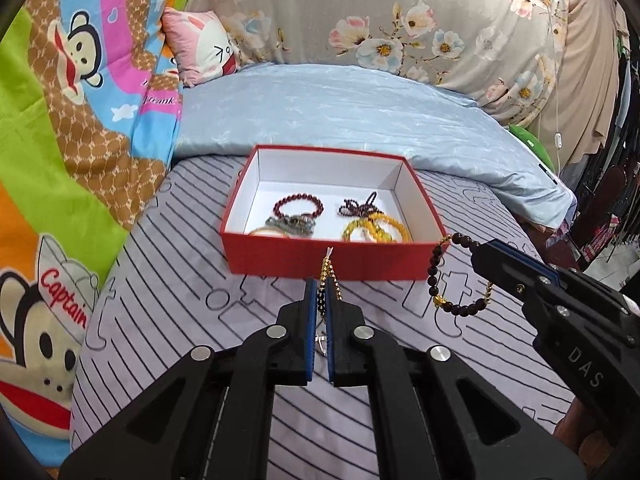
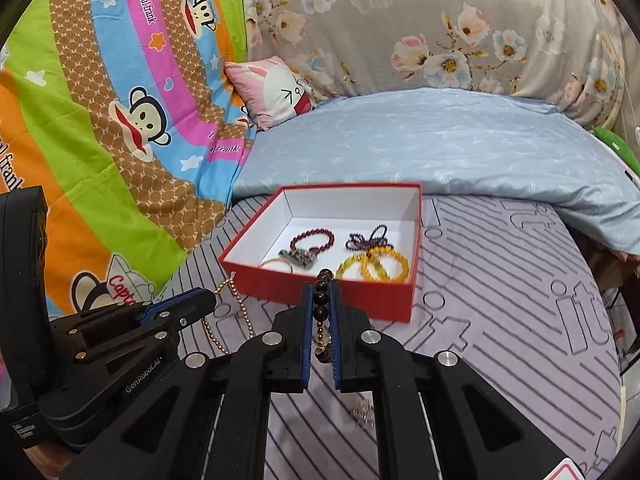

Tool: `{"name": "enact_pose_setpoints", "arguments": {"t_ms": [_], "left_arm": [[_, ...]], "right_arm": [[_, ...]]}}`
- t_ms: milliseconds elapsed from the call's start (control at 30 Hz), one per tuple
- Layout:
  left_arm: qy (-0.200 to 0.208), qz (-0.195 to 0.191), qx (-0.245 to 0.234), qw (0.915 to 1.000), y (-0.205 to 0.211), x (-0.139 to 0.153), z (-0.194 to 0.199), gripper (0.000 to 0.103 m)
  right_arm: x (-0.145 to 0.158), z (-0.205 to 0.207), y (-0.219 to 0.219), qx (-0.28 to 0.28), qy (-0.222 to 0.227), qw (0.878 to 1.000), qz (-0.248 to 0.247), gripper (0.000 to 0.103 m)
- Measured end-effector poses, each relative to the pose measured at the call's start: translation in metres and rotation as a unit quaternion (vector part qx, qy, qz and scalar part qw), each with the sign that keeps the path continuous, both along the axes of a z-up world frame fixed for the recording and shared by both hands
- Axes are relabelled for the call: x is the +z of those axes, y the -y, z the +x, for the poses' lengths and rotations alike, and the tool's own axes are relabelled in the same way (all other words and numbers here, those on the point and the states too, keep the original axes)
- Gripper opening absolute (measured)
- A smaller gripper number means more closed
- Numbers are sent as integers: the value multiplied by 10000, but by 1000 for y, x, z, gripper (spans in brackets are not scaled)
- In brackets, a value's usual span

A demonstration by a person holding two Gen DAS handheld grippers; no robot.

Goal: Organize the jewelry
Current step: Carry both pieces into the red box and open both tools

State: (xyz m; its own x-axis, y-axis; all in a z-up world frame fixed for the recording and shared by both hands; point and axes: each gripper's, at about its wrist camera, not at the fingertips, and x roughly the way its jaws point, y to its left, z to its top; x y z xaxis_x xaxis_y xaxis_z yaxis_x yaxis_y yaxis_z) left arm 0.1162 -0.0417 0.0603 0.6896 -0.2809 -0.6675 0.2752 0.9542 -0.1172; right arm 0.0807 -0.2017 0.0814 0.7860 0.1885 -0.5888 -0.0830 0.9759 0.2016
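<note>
1. Left gripper (image 1: 320, 286), bottom centre of the left wrist view: jaws clenched on a gold bead chain (image 1: 329, 270). The chain loops up past the fingertips, with a small white tag at its top, in front of the box's near wall.
2. Right gripper (image 2: 321, 290), bottom centre of the right wrist view: jaws clenched on a dark bead bracelet (image 2: 322, 300). Three dark beads sit between the blue pads and small gold beads hang below. In the left wrist view the same bracelet hangs as an open loop at right of centre, clear of the sheet.
3. Both grippers are above a grey striped bedsheet (image 1: 168, 312), just short of the box.
4. Red box (image 1: 280, 258), centre frame, white inside, open top, resting on the sheet.
5. Inside the box: a dark red bead bracelet (image 1: 298, 206) at left rear, a tangle of dark beads (image 1: 360, 206) at right rear, yellow bracelets (image 1: 376, 230) at right front, a grey-green piece (image 1: 294, 224) at left front.
6. Behind the box: a light blue quilt (image 1: 340, 104).
7. Upper left: a cartoon monkey blanket (image 1: 72, 92) and a pink cushion (image 1: 200, 52).
8. Top: a floral grey cover (image 1: 400, 12).
</note>
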Motion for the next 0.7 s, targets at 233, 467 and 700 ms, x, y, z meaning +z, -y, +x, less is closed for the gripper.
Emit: {"name": "enact_pose_setpoints", "arguments": {"t_ms": [233,467,700], "left_arm": [[187,130,46,9997,13,14,32,3],[280,251,168,9992,20,21,70,3],[225,389,263,9986,27,14,104,3]], "right_arm": [[10,32,4,-18,147,9999,-37,7],[10,66,9,-37,144,9999,23,7],[0,98,8,-50,32,10000,-68,7]]}}
